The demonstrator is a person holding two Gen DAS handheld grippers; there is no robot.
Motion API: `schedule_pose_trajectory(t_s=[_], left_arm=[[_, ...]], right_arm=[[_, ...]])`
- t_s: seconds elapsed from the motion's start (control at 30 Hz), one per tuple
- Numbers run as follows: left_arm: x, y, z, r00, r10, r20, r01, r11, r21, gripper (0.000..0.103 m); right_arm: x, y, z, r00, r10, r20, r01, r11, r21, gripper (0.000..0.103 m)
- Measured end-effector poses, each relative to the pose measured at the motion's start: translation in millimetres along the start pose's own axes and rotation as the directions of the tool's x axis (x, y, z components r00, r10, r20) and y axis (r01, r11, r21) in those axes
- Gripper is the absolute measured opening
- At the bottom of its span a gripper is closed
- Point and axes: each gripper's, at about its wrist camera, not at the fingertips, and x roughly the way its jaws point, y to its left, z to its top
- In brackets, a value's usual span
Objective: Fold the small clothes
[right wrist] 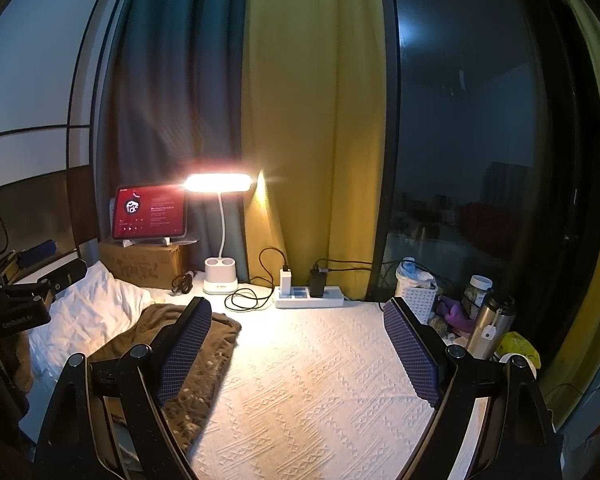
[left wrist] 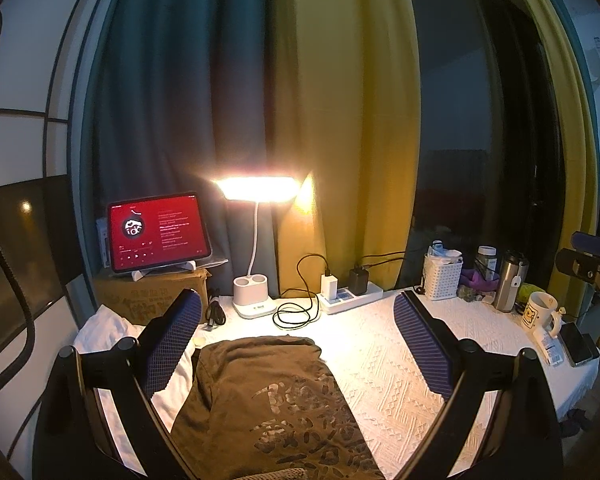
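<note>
Two tools, both spread wide, nothing gripped. Left tool (left wrist: 296, 344) hovering over brown shirt (left wrist: 268, 408), pads apart on either side, not touching cloth. Right tool (right wrist: 296, 344) over bare white cover (right wrist: 320, 380) at centre frame, shirt (right wrist: 196, 364) at lower left behind the left-hand pad. Shirt lying flattish on desk, printed side up, far edge bunched near centre of left view, near edge cut off at bottom of frame. Fold not started, by the look of it.

Risks, judged from layout: cable (left wrist: 300, 312) coiled just beyond shirt's far edge, could snag on a forward reach. Lamp (left wrist: 256, 240) right behind cable, light base, easy to tip. Mug (left wrist: 540, 316) and flask (left wrist: 508, 280) at right edge of left view, vulnerable to a wide outward sweep. Cover textured and loose-looking, so a low pinch might grab cover along with shirt. Thick bunched edge likely to slip from a shallow grip. Glare from lamp washing out far hem, hard to judge edge.
</note>
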Motion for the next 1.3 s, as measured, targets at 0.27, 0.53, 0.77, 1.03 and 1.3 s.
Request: schedule_pose_trajectory(t_s=[0.27,0.53,0.77,1.03,1.3], left_arm=[[-1.7,-0.5,-2.4,1.000,0.006,-0.004,-0.006,1.000,-0.006,0.096],[-2.4,-3.4,-5.1,1.000,0.007,-0.012,-0.007,1.000,-0.012,0.096],[-2.3,-2.8,-5.2,1.000,0.006,-0.013,-0.006,1.000,-0.011,0.096],[-2.6,-3.2,-5.1,1.000,0.008,-0.013,-0.008,1.000,-0.012,0.096],[-3.8,-4.3,-6.6,1.000,0.013,-0.016,-0.013,1.000,-0.015,0.096]], right_arm=[[0.5,0.2,-1.0,1.000,-0.003,-0.004,0.003,1.000,-0.002,0.089],[2.5,-0.8,-3.2,1.000,-0.002,-0.008,0.002,1.000,-0.006,0.089],[3.0,-0.6,-3.4,1.000,-0.003,-0.008,0.003,1.000,-0.007,0.089],[3.3,0.2,-3.2,1.000,-0.004,-0.009,0.004,1.000,-0.007,0.089],[3.1,-1.2,-6.1,1.000,-0.003,-0.012,0.003,1.000,-0.009,0.089]])
